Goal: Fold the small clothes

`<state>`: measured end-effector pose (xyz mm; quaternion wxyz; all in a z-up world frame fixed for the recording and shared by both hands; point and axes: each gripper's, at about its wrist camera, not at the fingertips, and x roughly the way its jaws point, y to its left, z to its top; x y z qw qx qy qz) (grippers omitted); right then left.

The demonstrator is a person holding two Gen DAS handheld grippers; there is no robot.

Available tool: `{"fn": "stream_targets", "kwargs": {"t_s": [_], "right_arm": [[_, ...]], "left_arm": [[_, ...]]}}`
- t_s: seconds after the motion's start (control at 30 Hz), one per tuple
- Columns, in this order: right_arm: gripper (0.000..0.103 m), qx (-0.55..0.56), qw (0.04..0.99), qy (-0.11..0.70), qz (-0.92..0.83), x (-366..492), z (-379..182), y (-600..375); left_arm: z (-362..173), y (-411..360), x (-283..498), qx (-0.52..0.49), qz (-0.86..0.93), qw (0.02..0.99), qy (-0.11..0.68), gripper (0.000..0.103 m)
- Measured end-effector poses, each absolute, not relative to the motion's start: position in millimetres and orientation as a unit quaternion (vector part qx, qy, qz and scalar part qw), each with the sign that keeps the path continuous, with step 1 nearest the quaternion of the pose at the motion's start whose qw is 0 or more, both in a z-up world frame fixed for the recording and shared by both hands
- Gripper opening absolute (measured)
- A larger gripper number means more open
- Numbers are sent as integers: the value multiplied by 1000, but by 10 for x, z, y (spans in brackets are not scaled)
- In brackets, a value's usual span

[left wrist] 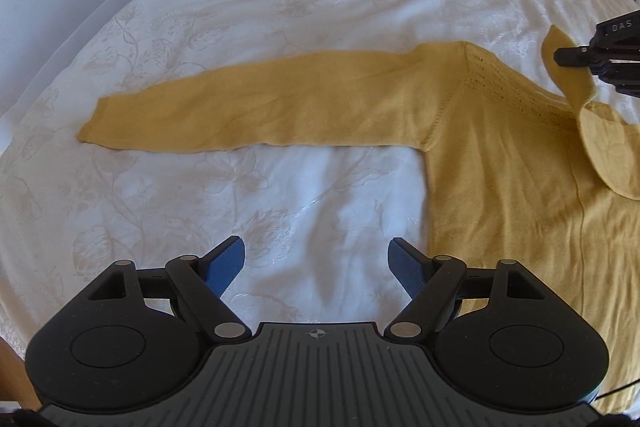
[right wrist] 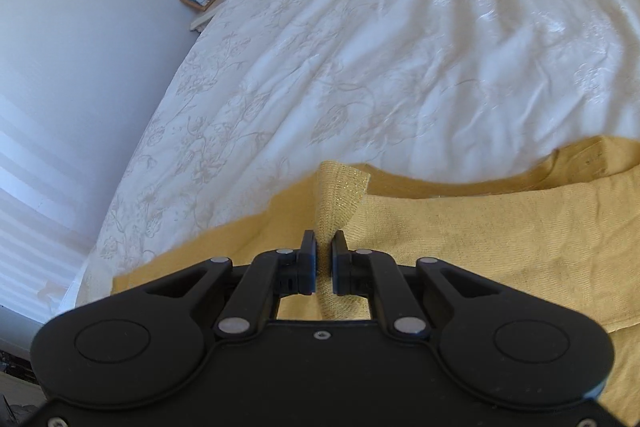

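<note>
Your right gripper was clamped narrow on a sleeve cuff of the mustard sweater, holding it lifted above the body of the garment, which lay flat on the white floral bedspread. Your left gripper hung wide and empty over bare bedspread, just beside the sweater's side edge. The other sleeve stretched straight out ahead of the left gripper, its long axis running across that view, with its cuff far to the left and its shoulder to the right. The left gripper was plainly the nearer of the two to that sleeve, so folding it inward looked like its job.
</note>
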<state>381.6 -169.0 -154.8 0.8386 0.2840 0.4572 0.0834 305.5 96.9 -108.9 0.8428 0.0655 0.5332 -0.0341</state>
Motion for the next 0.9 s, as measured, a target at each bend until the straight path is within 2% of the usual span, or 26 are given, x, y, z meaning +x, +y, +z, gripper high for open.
{"fn": "stream_targets", "kwargs": {"t_s": [0.23, 0.37, 0.43, 0.47, 0.5, 0.53, 0.9], "right_arm": [[14, 257, 830, 486, 91, 3914, -1767, -1128], [25, 240, 827, 496, 110, 3945, -1878, -925], [36, 239, 826, 495, 124, 3924, -1905, -883], [51, 241, 827, 492, 131, 3917, -1919, -855], [62, 243, 827, 488, 137, 3893, -1918, -861], [64, 246, 828, 483, 143, 3869, -1914, -867], [64, 242, 842, 474, 83, 3308, -1917, -1782]], "left_arm": [[-1163, 1117, 3170, 61, -40, 839, 539, 78], [-1182, 1078, 3198, 57, -41, 838, 541, 78], [-1204, 1047, 3226, 55, -41, 837, 542, 78], [-1206, 1024, 3232, 54, -41, 837, 543, 78], [-1205, 993, 3242, 53, -40, 837, 543, 78], [-1204, 967, 3249, 52, -40, 837, 543, 78], [-1311, 272, 3524, 58, -74, 839, 537, 78]]}}
